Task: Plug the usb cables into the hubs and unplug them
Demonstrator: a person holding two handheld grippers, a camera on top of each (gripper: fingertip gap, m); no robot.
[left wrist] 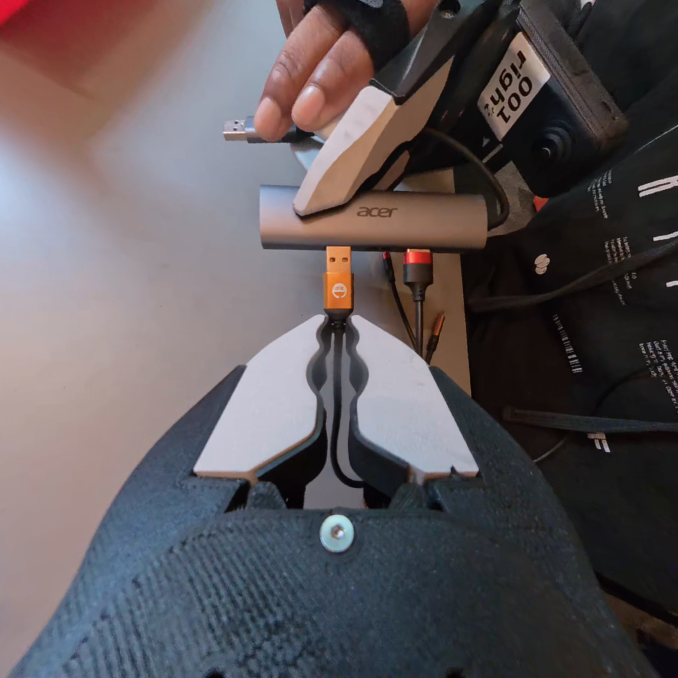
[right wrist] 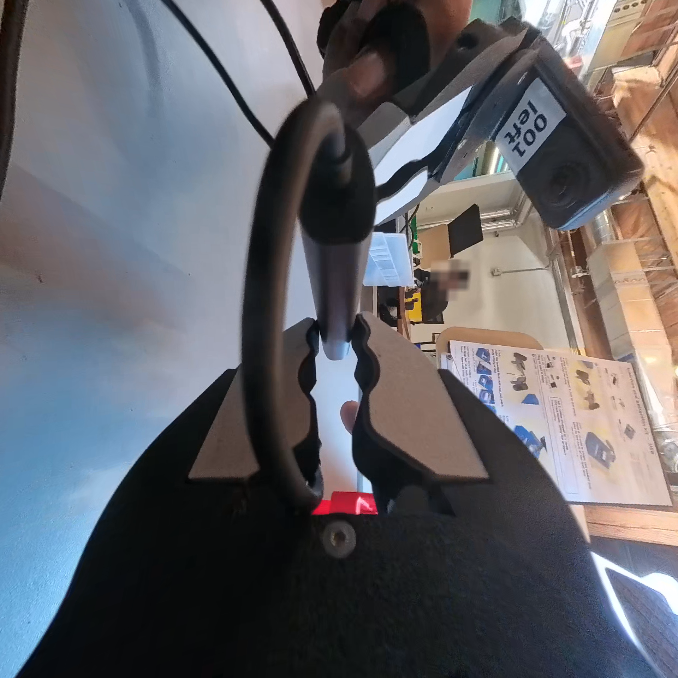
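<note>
My left gripper [left wrist: 338,320] is shut on the black cable just behind an orange USB plug [left wrist: 338,280]. The plug's metal tip touches a port on the near edge of a grey USB hub [left wrist: 403,223], most of the metal still showing. My right gripper [right wrist: 334,324] is shut on that hub [right wrist: 332,293], seen end-on; in the left wrist view one of its fingers [left wrist: 352,157] lies across the hub's top. A red-and-black plug [left wrist: 417,261] sits in another port. The hub's own silver USB connector [left wrist: 234,129] hangs loose behind a person's hand [left wrist: 312,84].
A thin red-tipped cable [left wrist: 389,271] and a gold-tipped jack plug [left wrist: 437,330] lie on the pale table [left wrist: 128,293] near its right edge. A black printed garment [left wrist: 587,330] is beyond that edge. In the right wrist view an illustrated sheet [right wrist: 550,422] and a workshop fill the right side. Spacing between my two grippers at the tips: around 5 cm. The black printed garment [left wrist: 587,330] is about 20 cm from my left fingertips.
</note>
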